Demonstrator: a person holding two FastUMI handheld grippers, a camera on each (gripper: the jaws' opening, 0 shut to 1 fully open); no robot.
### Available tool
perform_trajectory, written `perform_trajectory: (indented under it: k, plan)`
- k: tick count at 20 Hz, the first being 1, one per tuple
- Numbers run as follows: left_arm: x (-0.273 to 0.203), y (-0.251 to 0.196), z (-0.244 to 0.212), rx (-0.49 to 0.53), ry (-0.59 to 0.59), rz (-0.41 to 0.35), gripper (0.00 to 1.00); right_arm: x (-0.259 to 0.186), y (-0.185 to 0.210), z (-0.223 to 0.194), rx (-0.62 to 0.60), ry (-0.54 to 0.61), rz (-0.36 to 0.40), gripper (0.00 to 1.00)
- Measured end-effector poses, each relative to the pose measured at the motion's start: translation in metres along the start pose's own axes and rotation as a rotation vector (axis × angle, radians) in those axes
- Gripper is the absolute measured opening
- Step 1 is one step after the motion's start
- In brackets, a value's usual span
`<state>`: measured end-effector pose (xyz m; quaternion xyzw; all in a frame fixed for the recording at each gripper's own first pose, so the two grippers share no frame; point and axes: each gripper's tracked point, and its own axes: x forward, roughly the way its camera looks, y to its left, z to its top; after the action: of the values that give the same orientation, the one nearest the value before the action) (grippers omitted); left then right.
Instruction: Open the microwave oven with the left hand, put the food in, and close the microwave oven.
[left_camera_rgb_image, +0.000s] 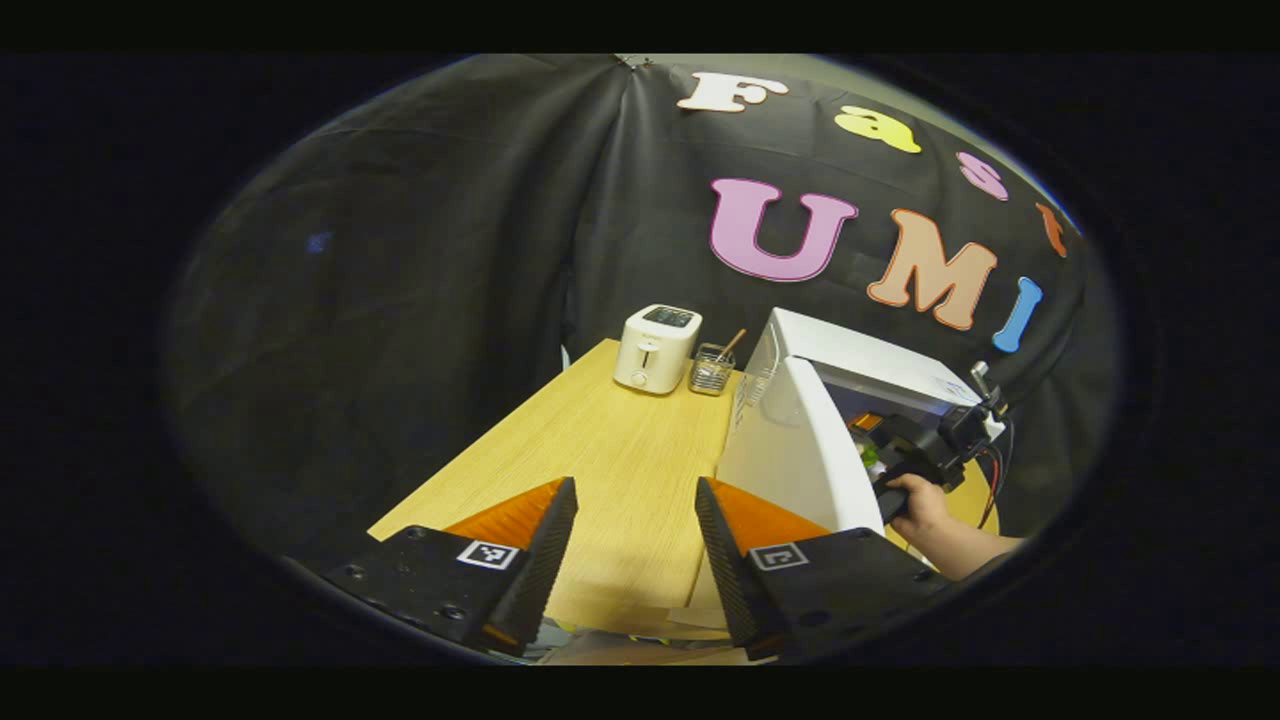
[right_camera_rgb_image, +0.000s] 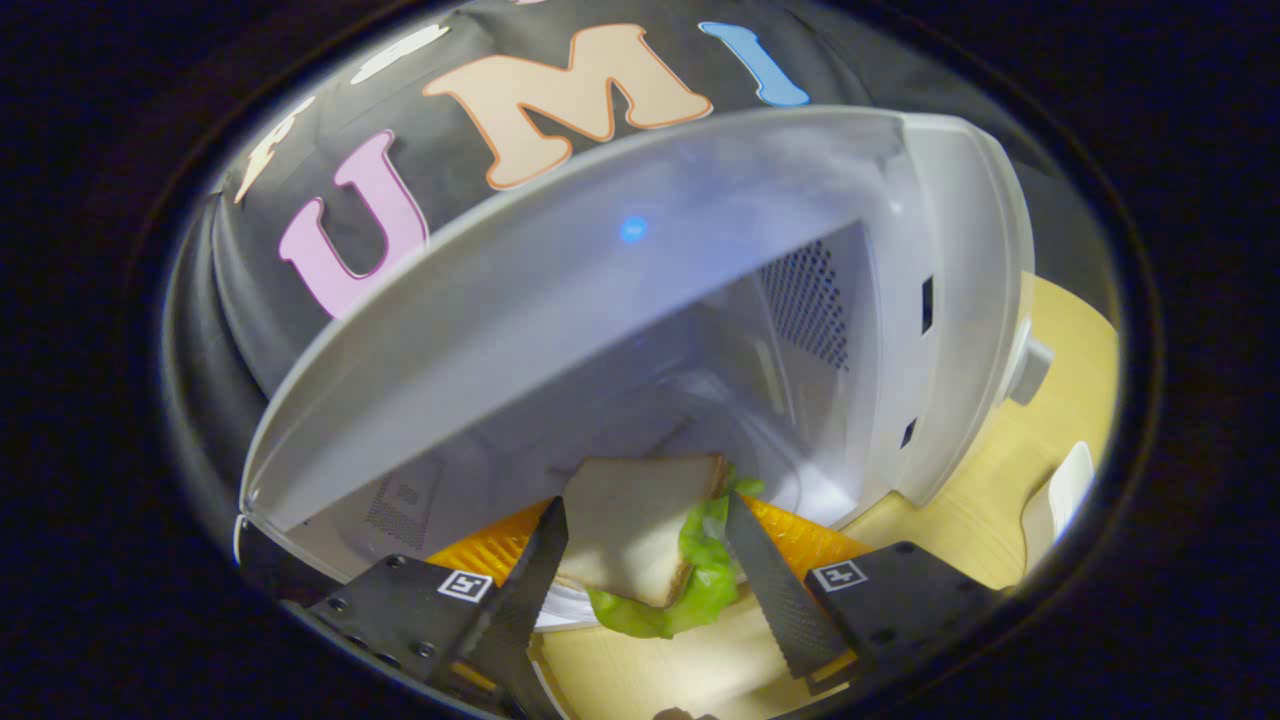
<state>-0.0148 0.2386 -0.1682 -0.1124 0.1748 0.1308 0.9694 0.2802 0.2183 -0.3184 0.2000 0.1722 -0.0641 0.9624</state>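
The wooden table (left_camera_rgb_image: 600, 440) carries the white microwave (left_camera_rgb_image: 850, 365), its door (left_camera_rgb_image: 810, 450) swung open; behind the microwave's left side stand a toaster (left_camera_rgb_image: 657, 348) and a wire basket (left_camera_rgb_image: 711, 369); the right gripper (right_camera_rgb_image: 640, 540) clamps the sandwich (right_camera_rgb_image: 640, 540) at the microwave's mouth; the left gripper (left_camera_rgb_image: 635, 520) hangs wide apart, empty, left of the door.

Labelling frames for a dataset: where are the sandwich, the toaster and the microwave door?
sandwich (right_camera_rgb_image: 640, 535): right gripper view, on the top bread slice.
toaster (left_camera_rgb_image: 655, 352): left gripper view, on its front face.
microwave door (left_camera_rgb_image: 800, 450): left gripper view, on the open door's panel.
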Motion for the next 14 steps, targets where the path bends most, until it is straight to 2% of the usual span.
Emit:
perform_trajectory:
  k: [1, 4, 8, 9, 10, 14]
  plan:
    - [0.001, 0.0, -0.003, 0.001, 0.011, -0.001, 0.65, -0.006, -0.001, 0.009, -0.016, -0.023, 0.0, 0.99]
    - [0.004, 0.004, -0.005, 0.01, 0.03, 0.021, 0.0, -0.025, 0.003, 0.028, -0.069, -0.074, 0.019, 0.99]
    - [0.004, -0.002, -0.006, 0.008, 0.039, 0.005, 0.0, -0.055, 0.007, 0.043, -0.155, -0.115, 0.044, 0.99]
    - [0.006, -0.003, -0.007, 0.012, 0.039, 0.0, 0.0, -0.064, 0.009, 0.045, -0.169, -0.121, 0.054, 0.95]
    - [0.005, -0.004, -0.008, 0.016, 0.04, -0.005, 0.0, -0.074, 0.012, 0.048, -0.178, -0.125, 0.066, 0.99]
    - [0.003, -0.01, -0.013, 0.022, 0.058, -0.03, 0.01, -0.113, 0.016, 0.057, -0.201, -0.137, 0.094, 0.99]
